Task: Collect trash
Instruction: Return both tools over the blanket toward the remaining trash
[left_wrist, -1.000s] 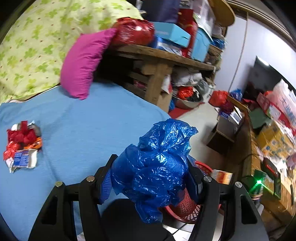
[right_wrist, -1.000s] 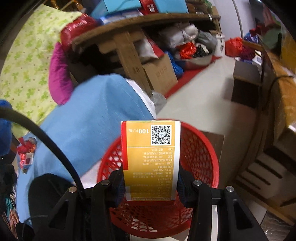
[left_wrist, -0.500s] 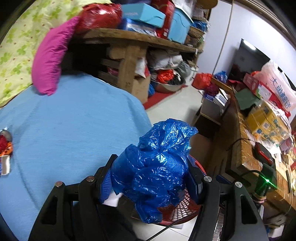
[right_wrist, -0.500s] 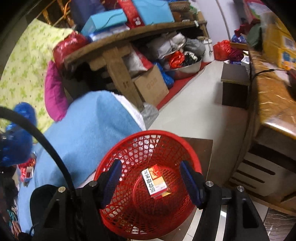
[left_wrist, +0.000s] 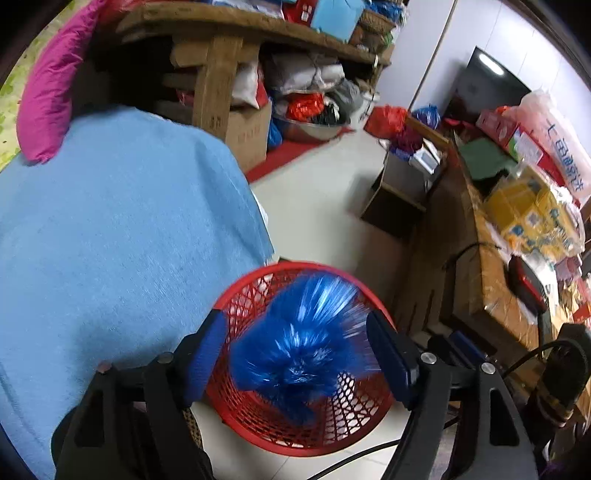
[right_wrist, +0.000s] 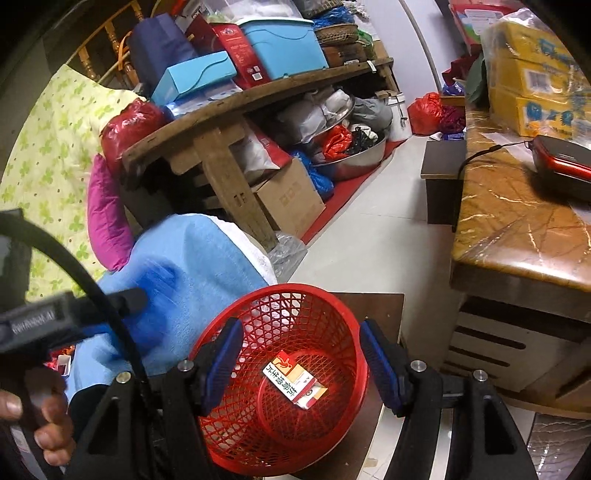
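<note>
A red mesh basket (left_wrist: 255, 291) stands on the floor beside the blue-covered bed; it also shows in the right wrist view (right_wrist: 229, 325). My left gripper (left_wrist: 295, 350) is open above the basket. A crumpled blue plastic bag (left_wrist: 306, 339), motion-blurred, is loose between its jaws and falling toward the basket. My right gripper (right_wrist: 301, 365) is open and empty above the basket. A red and yellow carton (right_wrist: 295, 380) lies on the basket's bottom.
The blue bed cover (left_wrist: 110, 240) fills the left. A wooden bench (right_wrist: 221, 122) piled with boxes stands behind it. A marble-topped cabinet (right_wrist: 517, 229) is at the right, with a small dark stool (left_wrist: 399, 192) on the white floor.
My left gripper swung over the basket, opened and let go of the blue bag. My right gripper opened and dropped the carton into the basket.
</note>
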